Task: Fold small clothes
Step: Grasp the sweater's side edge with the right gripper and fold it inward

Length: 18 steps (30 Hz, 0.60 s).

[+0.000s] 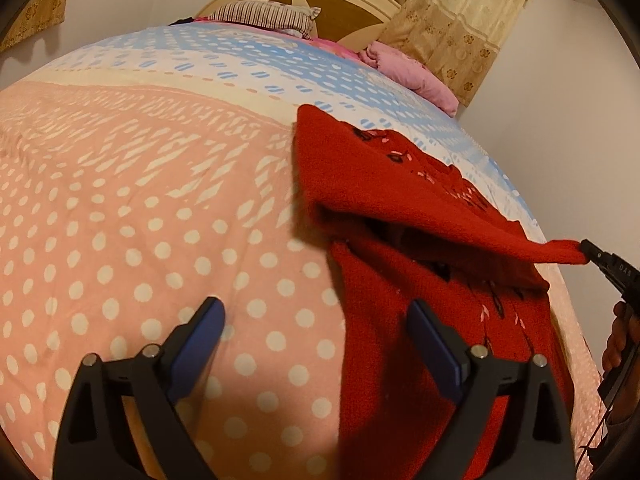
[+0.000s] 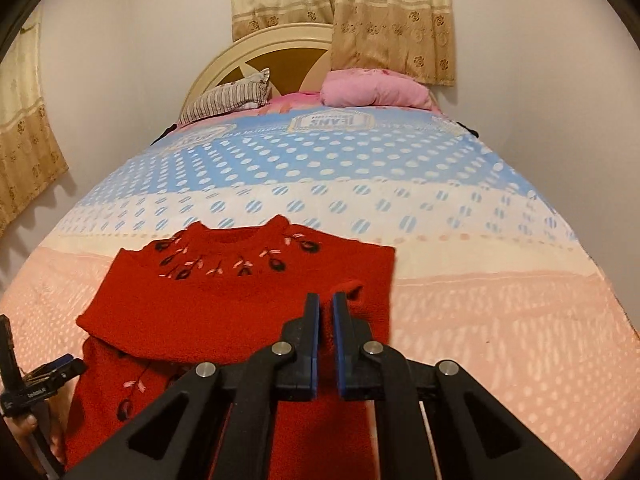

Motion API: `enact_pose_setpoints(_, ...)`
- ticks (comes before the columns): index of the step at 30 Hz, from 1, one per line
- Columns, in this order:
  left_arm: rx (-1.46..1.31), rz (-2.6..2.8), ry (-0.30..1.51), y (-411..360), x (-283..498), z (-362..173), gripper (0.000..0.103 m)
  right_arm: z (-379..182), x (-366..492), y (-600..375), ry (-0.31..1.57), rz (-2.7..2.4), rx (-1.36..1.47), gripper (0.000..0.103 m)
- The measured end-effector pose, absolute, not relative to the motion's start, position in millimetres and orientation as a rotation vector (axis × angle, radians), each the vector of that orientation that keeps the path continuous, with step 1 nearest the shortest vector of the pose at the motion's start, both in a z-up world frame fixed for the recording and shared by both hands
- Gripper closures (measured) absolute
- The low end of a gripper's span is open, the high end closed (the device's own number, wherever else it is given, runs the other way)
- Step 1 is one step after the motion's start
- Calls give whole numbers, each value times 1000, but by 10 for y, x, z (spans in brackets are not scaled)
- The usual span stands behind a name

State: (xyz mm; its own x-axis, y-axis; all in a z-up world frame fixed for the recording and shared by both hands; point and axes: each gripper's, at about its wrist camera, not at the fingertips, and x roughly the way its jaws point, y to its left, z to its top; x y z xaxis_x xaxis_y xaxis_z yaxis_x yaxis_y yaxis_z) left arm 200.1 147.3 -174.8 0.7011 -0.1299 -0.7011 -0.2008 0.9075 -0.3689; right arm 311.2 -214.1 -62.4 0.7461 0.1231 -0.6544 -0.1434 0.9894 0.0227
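A red knit sweater (image 1: 380, 184) with dark flower embroidery at the neck lies on the bed, collar toward the headboard. My right gripper (image 2: 326, 300) is shut on a sleeve cuff (image 2: 352, 288), holding it raised over the body of the sweater (image 2: 240, 304). In the left wrist view the same right gripper (image 1: 592, 256) pinches the sleeve end (image 1: 552, 252), which is stretched out to the right. My left gripper (image 1: 316, 306) stands open over the sweater's left lower edge with nothing gripped. One left fingertip (image 2: 60, 364) shows at the left edge of the right wrist view.
The bedsheet (image 1: 140, 200) is pink with white dots near me and blue farther off. A striped pillow (image 2: 224, 100) and a pink pillow (image 2: 372, 88) lie by the headboard (image 2: 248, 56). Curtains (image 2: 360, 12) hang behind. A hand (image 1: 624, 336) holds the right gripper's handle.
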Motion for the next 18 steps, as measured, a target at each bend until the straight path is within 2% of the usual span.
enact_pose_setpoints(5, -405, 65, 808, 1427, 2009, -1721, 8, -854, 3146, -2340, 754, 97, -24, 97)
enact_pose_setpoints(9, -233, 40, 827, 1161, 2139, -1634, 5, -1057, 3161, -2367, 782, 116, -17, 97)
enact_pose_setpoints(18, -152, 166, 855, 1277, 2757, -1632, 5, -690, 3086, -2122, 696, 192, -63, 97)
